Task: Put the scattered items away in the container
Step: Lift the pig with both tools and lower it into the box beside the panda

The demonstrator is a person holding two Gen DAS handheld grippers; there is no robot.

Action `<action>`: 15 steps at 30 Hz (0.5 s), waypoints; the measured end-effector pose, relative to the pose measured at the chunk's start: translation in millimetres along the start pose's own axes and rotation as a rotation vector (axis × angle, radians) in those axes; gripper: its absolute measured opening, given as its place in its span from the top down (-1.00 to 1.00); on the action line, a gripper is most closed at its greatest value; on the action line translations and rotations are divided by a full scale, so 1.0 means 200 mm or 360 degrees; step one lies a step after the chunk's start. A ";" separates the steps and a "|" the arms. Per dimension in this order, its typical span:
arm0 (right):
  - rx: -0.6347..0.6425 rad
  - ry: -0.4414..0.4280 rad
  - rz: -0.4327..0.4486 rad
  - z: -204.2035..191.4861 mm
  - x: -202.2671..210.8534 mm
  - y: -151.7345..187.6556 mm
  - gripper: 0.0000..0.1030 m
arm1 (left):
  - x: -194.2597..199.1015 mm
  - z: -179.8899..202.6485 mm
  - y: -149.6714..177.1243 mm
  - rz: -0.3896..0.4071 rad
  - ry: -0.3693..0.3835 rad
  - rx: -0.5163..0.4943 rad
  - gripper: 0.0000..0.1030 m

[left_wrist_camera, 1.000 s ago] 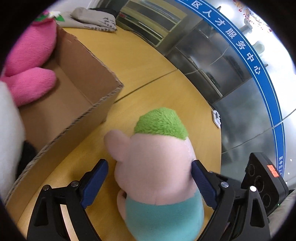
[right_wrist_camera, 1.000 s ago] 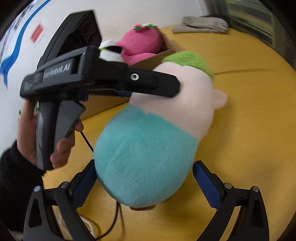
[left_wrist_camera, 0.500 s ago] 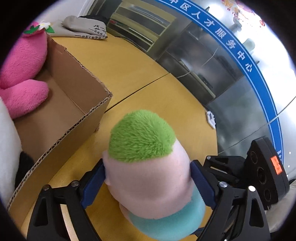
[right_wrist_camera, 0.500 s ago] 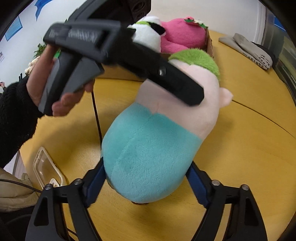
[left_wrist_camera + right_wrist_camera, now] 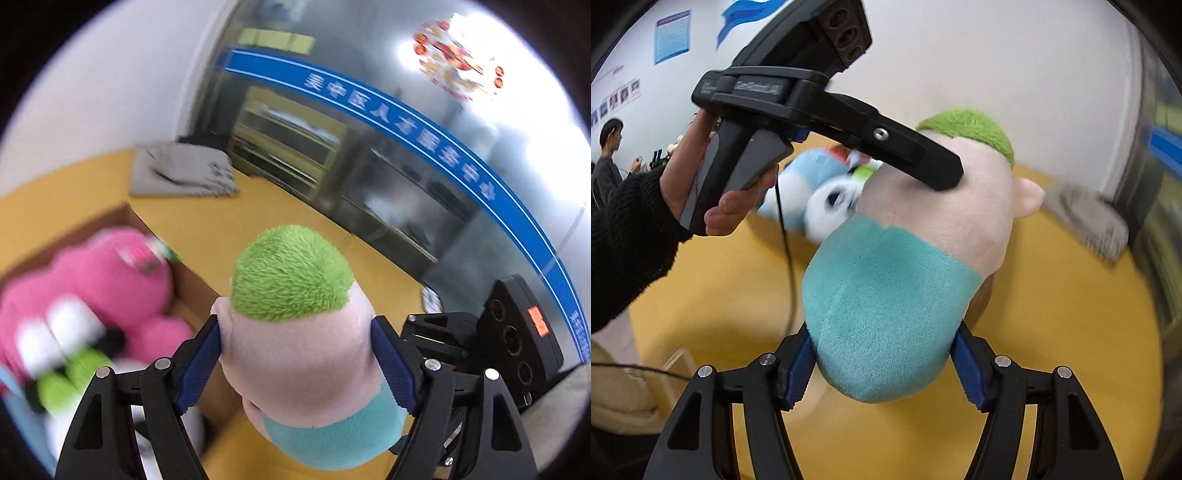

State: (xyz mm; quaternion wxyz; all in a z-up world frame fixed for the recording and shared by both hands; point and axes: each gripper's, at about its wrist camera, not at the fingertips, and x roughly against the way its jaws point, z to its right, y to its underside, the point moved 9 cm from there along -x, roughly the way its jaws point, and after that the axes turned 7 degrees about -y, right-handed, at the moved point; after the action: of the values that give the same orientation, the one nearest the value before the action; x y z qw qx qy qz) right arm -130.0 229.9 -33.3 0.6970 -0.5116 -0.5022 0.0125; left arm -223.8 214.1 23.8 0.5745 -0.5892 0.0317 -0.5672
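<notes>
A plush doll point(image 5: 303, 354) with green hair, a pale pink head and a teal body point(image 5: 886, 321) hangs in the air above the yellow table. My left gripper point(image 5: 297, 363) is shut on its head. My right gripper point(image 5: 882, 363) is shut on its teal body. The cardboard box point(image 5: 195, 291) lies below and to the left, holding a pink plush point(image 5: 107, 280), a panda plush point(image 5: 831, 203) and a blue plush point(image 5: 809, 173).
A folded grey cloth point(image 5: 181, 170) lies at the far end of the table point(image 5: 229, 221). Shelves and glass cabinets point(image 5: 295, 144) stand behind. A person point(image 5: 609, 158) stands far left. A clear plastic tray point(image 5: 679, 365) sits at the table's near left edge.
Both grippers have lifted the doll off the table and carried it up and toward the box. The right gripper closed on the teal body; the views are blurred with motion.
</notes>
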 end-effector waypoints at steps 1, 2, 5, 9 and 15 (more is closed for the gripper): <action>0.0032 0.0008 0.0009 0.05 -0.03 -0.06 -0.38 | -0.02 -0.08 -0.06 0.0001 -0.0035 0.0006 -0.55; 0.0059 0.0015 0.0014 0.11 -0.09 -0.11 -0.38 | -0.05 -0.14 -0.09 -0.0011 -0.0066 0.0016 -0.55; 0.0080 0.0008 0.0003 0.29 -0.27 -0.21 -0.38 | -0.19 -0.35 -0.13 -0.0111 -0.0167 0.0069 -0.55; 0.0033 -0.0006 -0.0089 0.46 -0.52 -0.16 -0.39 | -0.41 -0.48 0.00 -0.0298 -0.0222 0.0102 -0.53; -0.0018 -0.0129 -0.0233 0.45 -0.58 0.04 -0.42 | -0.52 -0.44 0.18 -0.0436 -0.0152 0.0072 -0.55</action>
State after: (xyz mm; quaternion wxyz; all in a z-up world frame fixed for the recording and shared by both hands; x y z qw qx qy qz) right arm -248.1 235.0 -121.2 0.6723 -0.4765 -0.5662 -0.0206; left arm -299.5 217.5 -94.4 0.5057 -0.6013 -0.0893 -0.6121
